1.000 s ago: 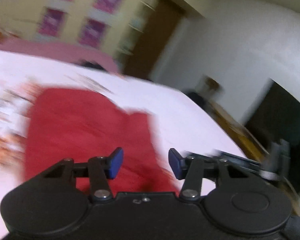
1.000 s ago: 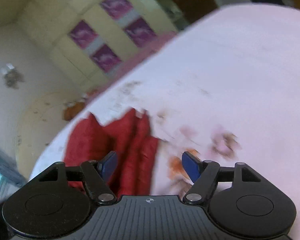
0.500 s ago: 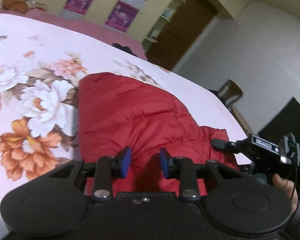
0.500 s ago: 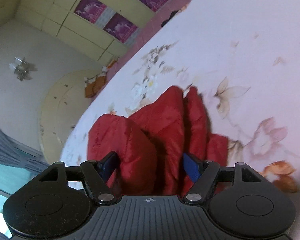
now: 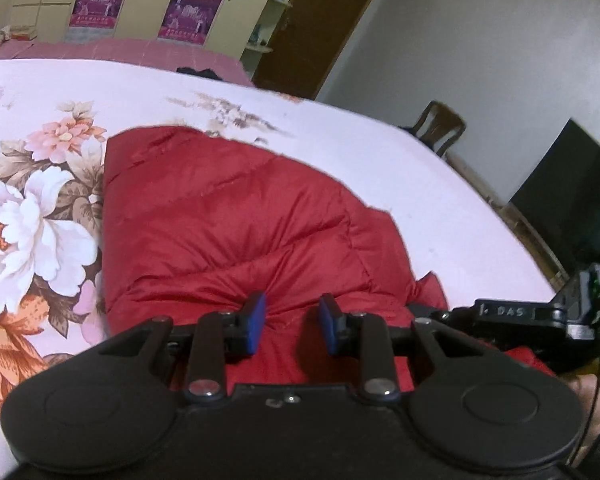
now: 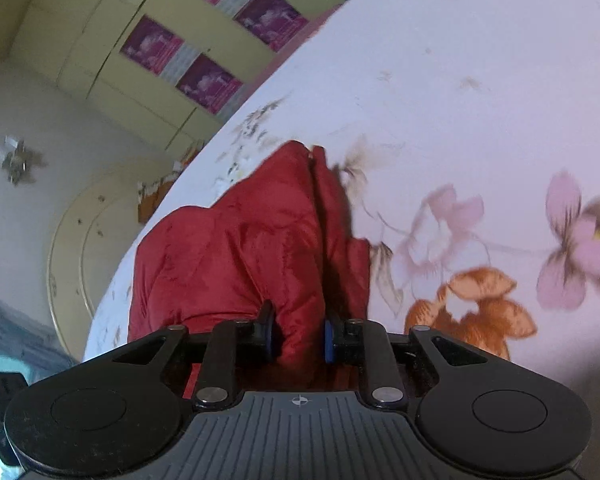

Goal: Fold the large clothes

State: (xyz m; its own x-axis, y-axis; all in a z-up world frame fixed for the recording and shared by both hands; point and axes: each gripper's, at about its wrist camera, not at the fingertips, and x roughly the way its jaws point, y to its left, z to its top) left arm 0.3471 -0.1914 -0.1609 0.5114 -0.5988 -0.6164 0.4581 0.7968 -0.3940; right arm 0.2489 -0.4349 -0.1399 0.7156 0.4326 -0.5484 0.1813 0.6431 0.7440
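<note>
Jacket [image 5: 228,216], red and puffy, lies on my flowered bed [image 5: 420,184]. My right claw [image 6: 298,338] has just closed, pinching a fold; my left claw [image 5: 292,328] grips its near edge.

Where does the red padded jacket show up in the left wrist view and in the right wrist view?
Left wrist view: the red padded jacket fills the centre, running from mid-frame down between the left gripper fingers.
Right wrist view: it lies centre-left, bunched, with a fold pinched in the right gripper.
Shared landmark: the floral bedsheet under it; the purple wardrobe panels behind.
</note>
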